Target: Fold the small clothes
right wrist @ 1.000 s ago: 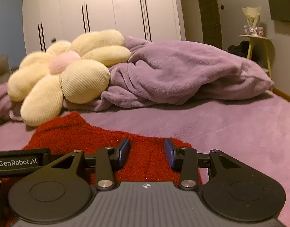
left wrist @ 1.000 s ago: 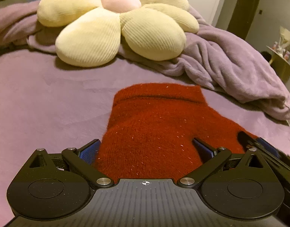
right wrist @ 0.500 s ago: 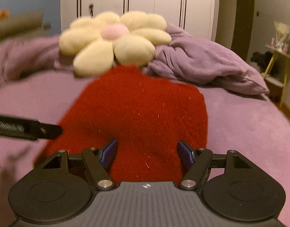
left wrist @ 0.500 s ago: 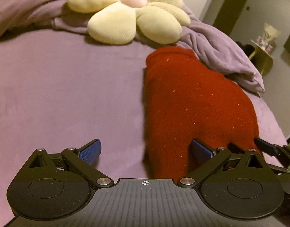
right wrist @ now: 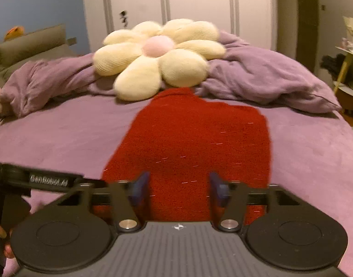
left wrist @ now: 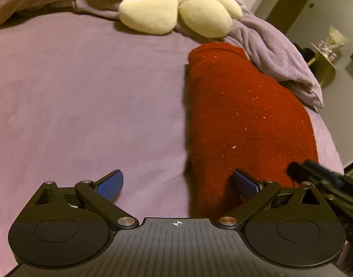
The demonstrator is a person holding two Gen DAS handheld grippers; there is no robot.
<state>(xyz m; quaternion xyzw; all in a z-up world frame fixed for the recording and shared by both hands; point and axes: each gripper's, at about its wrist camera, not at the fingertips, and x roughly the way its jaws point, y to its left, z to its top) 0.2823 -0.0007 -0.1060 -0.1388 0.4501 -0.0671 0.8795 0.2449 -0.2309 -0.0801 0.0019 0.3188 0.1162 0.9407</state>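
A red knitted garment lies folded on the purple bed; it also shows in the right wrist view. My left gripper is open, above the garment's near left edge, with its right finger over the cloth and its left finger over bare bed. My right gripper is open over the garment's near end, holding nothing. The right gripper's tip shows at the right edge of the left wrist view.
A cream flower-shaped pillow and a crumpled purple blanket lie at the far end of the bed. White wardrobes stand behind. A yellow side table stands off the bed's right side.
Both grippers have pulled back and risen from the garment, so more of it and the bed shows. The left gripper has shifted left, off the cloth's middle.
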